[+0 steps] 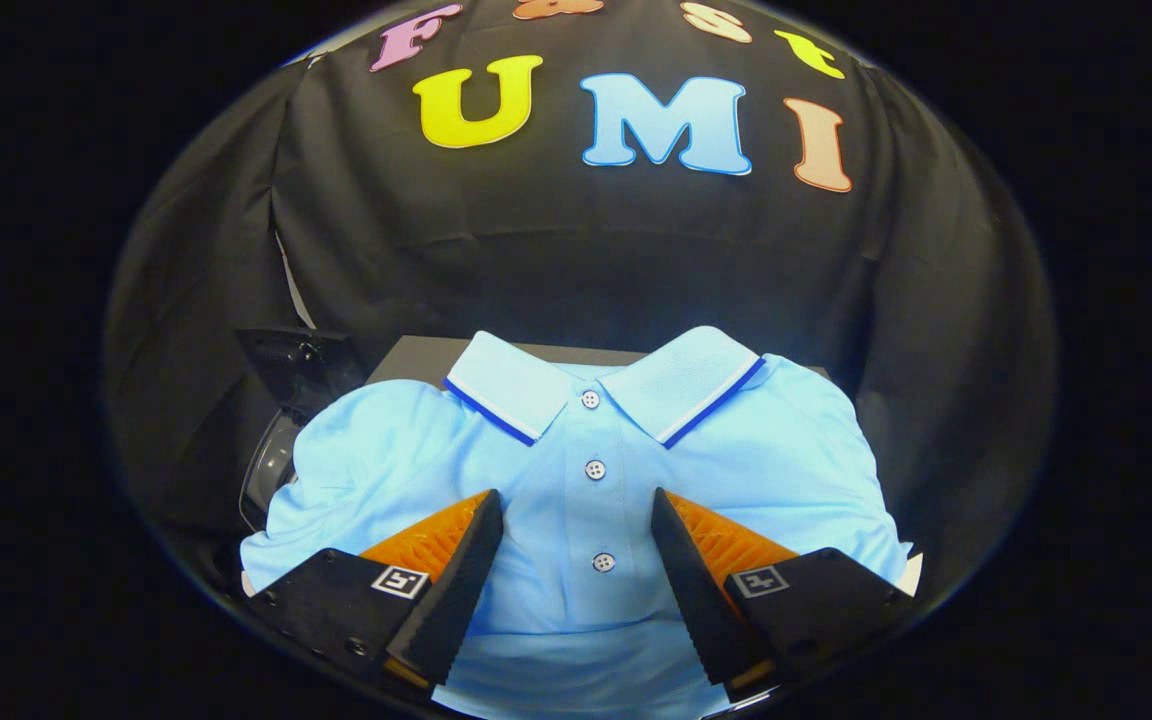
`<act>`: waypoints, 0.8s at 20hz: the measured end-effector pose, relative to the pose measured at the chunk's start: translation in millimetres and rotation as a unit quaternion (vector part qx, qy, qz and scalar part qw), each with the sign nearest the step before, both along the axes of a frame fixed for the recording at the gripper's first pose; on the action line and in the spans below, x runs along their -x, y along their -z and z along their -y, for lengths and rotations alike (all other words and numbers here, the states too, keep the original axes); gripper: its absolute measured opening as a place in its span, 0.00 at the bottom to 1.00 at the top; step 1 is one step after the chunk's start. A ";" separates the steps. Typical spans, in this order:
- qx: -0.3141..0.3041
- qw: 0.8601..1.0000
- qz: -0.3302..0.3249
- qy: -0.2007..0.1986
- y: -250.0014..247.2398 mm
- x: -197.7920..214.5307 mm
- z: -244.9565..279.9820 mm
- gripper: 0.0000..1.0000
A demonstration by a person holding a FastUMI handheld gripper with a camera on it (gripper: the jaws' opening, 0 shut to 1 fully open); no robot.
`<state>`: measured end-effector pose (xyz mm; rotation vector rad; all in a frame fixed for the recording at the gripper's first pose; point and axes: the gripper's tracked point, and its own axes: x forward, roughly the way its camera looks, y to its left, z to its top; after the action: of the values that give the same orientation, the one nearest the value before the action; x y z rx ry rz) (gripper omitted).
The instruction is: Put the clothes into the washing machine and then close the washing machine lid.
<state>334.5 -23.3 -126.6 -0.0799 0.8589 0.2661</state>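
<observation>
Light-blue folded polo shirt [586,470] lies under the wide-open, empty tool [576,545] (placket between fingers); a shallow pinch could slip off.

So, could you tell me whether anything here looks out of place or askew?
Nothing stands out. The light blue polo shirt lies flat, buttoned, collar neat. The gripper hangs open over its placket, fingers either side of the buttons.

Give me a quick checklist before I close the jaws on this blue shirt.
1. Jaws open: ok, gripper spread wide.
2. Shirt between jaws: ok, light blue polo shirt, its button placket centred between them.
3. Fingers touching the fabric: cannot tell.
4. Shirt lies flat and folded: ok, collar facing away.
5. Washing machine lid open: cannot tell; a dark object sits beyond the shirt's left side.
</observation>
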 end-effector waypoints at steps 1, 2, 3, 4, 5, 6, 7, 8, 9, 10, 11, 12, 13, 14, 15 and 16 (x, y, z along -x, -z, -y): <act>0.001 1.000 0.003 -0.002 0.3 0.5 0.4 0.71; 0.003 1.000 0.001 -0.003 -0.1 1.4 1.4 0.70; 0.001 1.000 0.000 -0.007 0.3 1.2 -0.1 0.70; -0.009 1.000 -0.002 -0.003 -2.8 2.6 -0.8 0.70; -0.010 1.000 0.002 -0.005 -0.8 1.2 -2.9 0.37; -0.007 1.000 0.006 -0.013 0.8 0.6 -4.3 0.36; -0.014 1.000 0.011 -0.005 -0.6 0.7 -5.3 0.35; -0.014 1.000 0.012 -0.012 -4.4 4.0 -3.8 0.24; -0.015 1.000 0.018 -0.016 -2.6 2.9 -3.6 0.13; -0.031 0.999 0.020 0.002 -6.4 8.0 -3.9 0.13; -0.041 0.999 0.019 0.008 -4.0 3.0 -3.0 0.01; -0.051 0.998 0.021 0.018 -6.0 2.1 -2.1 0.01; -0.057 0.998 0.016 0.023 -5.9 4.3 -4.5 0.01; -0.061 0.998 0.022 0.028 -10.2 2.7 -4.8 0.01; -0.061 0.997 0.026 0.032 -15.8 2.0 -5.7 0.01; -0.062 0.997 0.030 0.036 -21.3 1.5 -6.3 0.01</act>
<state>333.0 -17.0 -105.2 0.0577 0.7815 0.2477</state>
